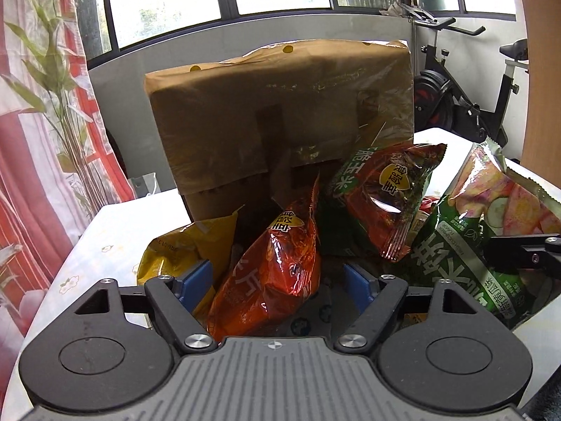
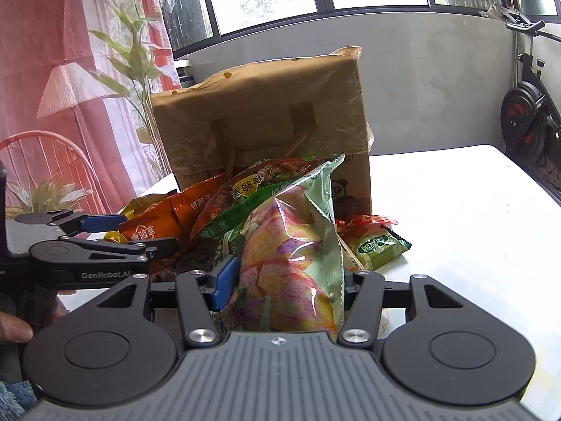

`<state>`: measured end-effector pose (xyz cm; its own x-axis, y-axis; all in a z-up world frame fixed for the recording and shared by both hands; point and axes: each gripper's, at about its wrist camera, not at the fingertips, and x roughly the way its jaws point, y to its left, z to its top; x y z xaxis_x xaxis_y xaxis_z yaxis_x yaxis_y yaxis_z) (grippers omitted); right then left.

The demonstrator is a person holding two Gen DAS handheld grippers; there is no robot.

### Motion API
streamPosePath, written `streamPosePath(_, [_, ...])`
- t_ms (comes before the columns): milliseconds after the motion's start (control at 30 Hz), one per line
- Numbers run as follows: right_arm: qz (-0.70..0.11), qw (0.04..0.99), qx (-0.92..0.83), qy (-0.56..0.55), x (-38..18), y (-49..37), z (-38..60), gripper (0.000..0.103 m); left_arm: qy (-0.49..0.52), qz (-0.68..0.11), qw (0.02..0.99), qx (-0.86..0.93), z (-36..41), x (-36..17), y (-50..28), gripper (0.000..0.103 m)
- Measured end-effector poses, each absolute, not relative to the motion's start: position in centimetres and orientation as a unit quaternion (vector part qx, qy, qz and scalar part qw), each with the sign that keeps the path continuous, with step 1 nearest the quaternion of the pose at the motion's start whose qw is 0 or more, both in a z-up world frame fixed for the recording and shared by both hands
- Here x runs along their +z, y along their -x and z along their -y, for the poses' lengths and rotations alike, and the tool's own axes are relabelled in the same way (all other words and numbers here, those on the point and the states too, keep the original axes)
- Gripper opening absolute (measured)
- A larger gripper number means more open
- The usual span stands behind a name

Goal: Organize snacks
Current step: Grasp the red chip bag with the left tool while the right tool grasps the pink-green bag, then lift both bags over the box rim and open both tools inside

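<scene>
A pile of snack bags lies in front of a brown cardboard box [image 1: 280,119] on the white table [image 1: 115,224]. My left gripper [image 1: 278,280] is open around the lower end of an orange-red chip bag [image 1: 273,273]; its blue pads stand apart from the bag's sides. A red-and-green bag [image 1: 382,203] and a yellow bag [image 1: 189,245] lie beside it. My right gripper [image 2: 280,280] is shut on a green bag printed with pink-yellow chips [image 2: 291,263], also in the left wrist view [image 1: 484,242]. The left gripper shows in the right wrist view [image 2: 101,235].
A small green packet [image 2: 380,247] and red wrappers lie to the right of the pile. The box [image 2: 266,122] stands tilted behind the bags. An exercise bike [image 1: 466,98] is at the far right, and a curtain with a plant [image 1: 45,105] is at the left.
</scene>
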<state>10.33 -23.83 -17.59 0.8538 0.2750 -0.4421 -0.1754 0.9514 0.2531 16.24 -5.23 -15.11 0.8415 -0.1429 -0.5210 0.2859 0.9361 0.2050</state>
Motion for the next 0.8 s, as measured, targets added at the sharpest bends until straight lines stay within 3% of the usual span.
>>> streamPosePath(167, [-0.245,0.957,0.116,-0.105,-17.8,-10.4,24.1,0.055,-0.154,-0.273,0.943,-0.108,6.0,-16.8,-18.1,0.074])
streamPosePath(233, [-0.246,0.956,0.116,-0.107,-17.9,-10.3,24.1,0.055,-0.167,-0.274,0.942,-0.102,6.2,-17.3,-18.3,0.06])
streamPosePath(333, [-0.247,0.956,0.115,-0.109,-17.8,-10.3,24.1,0.055,-0.159,-0.274,0.943,-0.101,5.9,-17.1,-17.9,0.053])
streamPosePath(800, [-0.239,0.959,0.113,-0.101,-17.3,-9.7,24.0,0.055,-0.05,-0.257,0.957,-0.129,2.1,-13.3,-11.9,0.052])
